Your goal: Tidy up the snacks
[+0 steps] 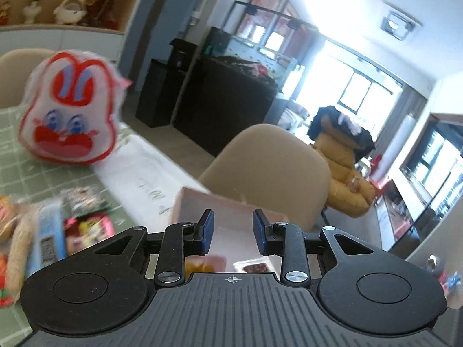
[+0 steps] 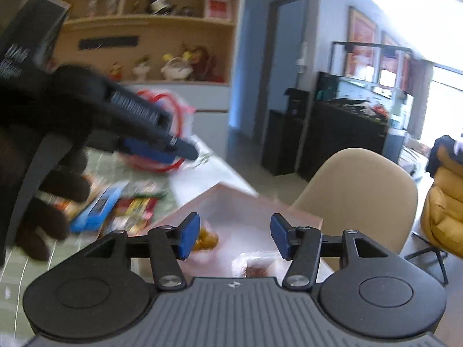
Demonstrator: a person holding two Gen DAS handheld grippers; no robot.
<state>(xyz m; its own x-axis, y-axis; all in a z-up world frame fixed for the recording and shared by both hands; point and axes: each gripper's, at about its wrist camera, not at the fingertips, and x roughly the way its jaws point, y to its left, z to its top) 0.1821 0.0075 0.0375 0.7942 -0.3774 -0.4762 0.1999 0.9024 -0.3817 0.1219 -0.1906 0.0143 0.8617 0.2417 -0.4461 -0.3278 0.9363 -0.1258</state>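
Pink box (image 2: 220, 199), open-topped, on the table edge; holds an orange-filled packet (image 2: 207, 238) and a clear packet of dark red pieces (image 2: 256, 267). Loose snack packets (image 1: 58, 231) heaped beside it.

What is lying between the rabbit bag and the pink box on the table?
In the left wrist view, only a bare white strip of table lies between the rabbit bag and the pink box; the loose snacks lie beside it.
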